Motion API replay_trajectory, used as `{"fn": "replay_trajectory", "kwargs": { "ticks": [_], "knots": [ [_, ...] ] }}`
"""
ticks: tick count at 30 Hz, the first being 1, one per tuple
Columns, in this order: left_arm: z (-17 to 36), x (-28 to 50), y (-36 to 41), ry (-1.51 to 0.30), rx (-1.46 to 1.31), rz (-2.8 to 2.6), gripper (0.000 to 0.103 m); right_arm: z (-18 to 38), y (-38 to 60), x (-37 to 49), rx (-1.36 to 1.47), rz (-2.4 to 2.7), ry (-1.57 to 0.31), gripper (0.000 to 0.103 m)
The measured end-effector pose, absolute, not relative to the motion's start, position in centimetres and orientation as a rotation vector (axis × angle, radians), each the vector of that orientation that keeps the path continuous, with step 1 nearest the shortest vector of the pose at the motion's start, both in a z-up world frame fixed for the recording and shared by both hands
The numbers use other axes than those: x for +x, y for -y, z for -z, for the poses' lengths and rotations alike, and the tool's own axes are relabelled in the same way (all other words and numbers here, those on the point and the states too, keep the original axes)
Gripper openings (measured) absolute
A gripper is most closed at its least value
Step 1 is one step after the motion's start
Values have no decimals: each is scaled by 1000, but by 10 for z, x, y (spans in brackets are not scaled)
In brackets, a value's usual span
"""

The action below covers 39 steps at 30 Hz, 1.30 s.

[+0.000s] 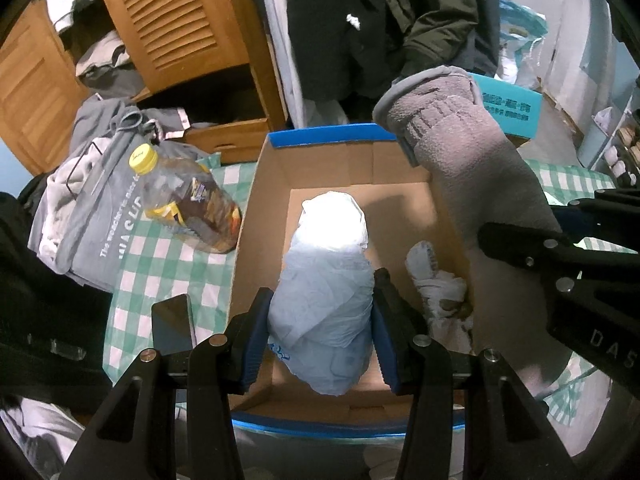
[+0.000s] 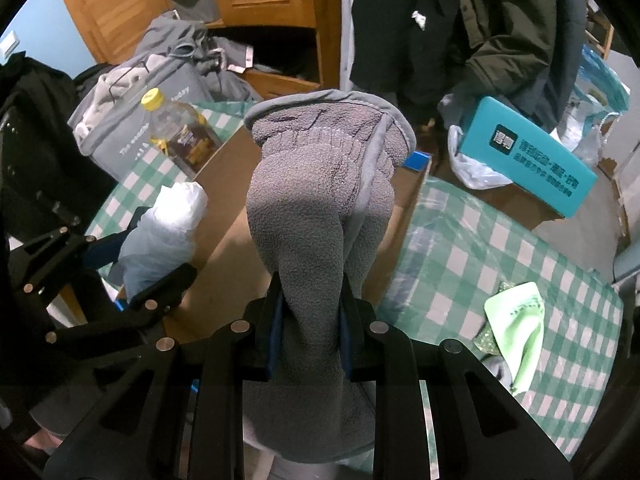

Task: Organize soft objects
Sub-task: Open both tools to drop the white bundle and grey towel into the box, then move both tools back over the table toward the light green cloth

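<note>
Clamping my left hand-held gripper point(image 1: 320, 320) on a pale-blue crumpled plastic bag point(image 1: 324, 300) over the open brown cardboard box point(image 1: 264, 208), where a white crumpled cloth point(image 1: 436, 292) is already lying in the near right corner; my right hand-held gripper point(image 2: 308, 312) is pinching a grey fleece glove point(image 2: 320, 184), not yet boxed.

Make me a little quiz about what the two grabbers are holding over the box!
1. True or false: the left gripper jaws squeeze a pale plastic bag bundle over the cardboard box.
2. What does the right gripper hold? A) bottle B) grey fleece glove C) teal box
3. Fill in: the bottle on the checked cloth has a ____ cap.

Key: 1 true; 2 B; 3 yellow.
</note>
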State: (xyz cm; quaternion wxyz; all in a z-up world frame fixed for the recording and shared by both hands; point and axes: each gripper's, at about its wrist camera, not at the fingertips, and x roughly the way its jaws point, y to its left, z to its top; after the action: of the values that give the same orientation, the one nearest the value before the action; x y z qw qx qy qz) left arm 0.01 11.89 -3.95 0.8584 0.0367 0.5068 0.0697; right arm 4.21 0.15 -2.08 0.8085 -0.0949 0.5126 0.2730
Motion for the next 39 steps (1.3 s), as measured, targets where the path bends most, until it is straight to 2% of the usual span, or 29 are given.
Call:
{"fn": "replay_trajectory", "kwargs": {
  "ticks": [9, 11, 13, 15, 16, 17, 19, 27, 39],
  "knots": [
    [56, 7, -128, -1115, 57, -177, 50, 30, -16, 48, -215, -598, -1115, 22],
    [58, 8, -129, -1124, 61, -185, 53, 32, -19, 49, -221, -603, -1121, 25],
    [60, 9, -130, -1129, 64, -192, 55, 32, -21, 49, -228, -607, -1124, 36],
    [60, 9, -131, -1128, 65, -200, 68, 30, -22, 48, -233, -608, -1111, 37],
    [58, 9, -131, -1122, 67, -207, 71, 30, -22, 48, -239, -602, -1106, 38],
    [57, 8, -131, -1113, 68, -213, 71, 29, -23, 48, -247, -597, -1101, 39],
    [54, 8, -131, -1109, 66, -215, 72, 27, -21, 47, -252, -592, -1091, 50],
    [47, 7, -127, -1082, 57, -206, 76, 21, -5, 48, -239, -549, -1075, 61],
    [38, 7, -107, -1060, 85, -174, 77, 21, 32, 45, -204, -488, -1079, 63]
  ]
}}
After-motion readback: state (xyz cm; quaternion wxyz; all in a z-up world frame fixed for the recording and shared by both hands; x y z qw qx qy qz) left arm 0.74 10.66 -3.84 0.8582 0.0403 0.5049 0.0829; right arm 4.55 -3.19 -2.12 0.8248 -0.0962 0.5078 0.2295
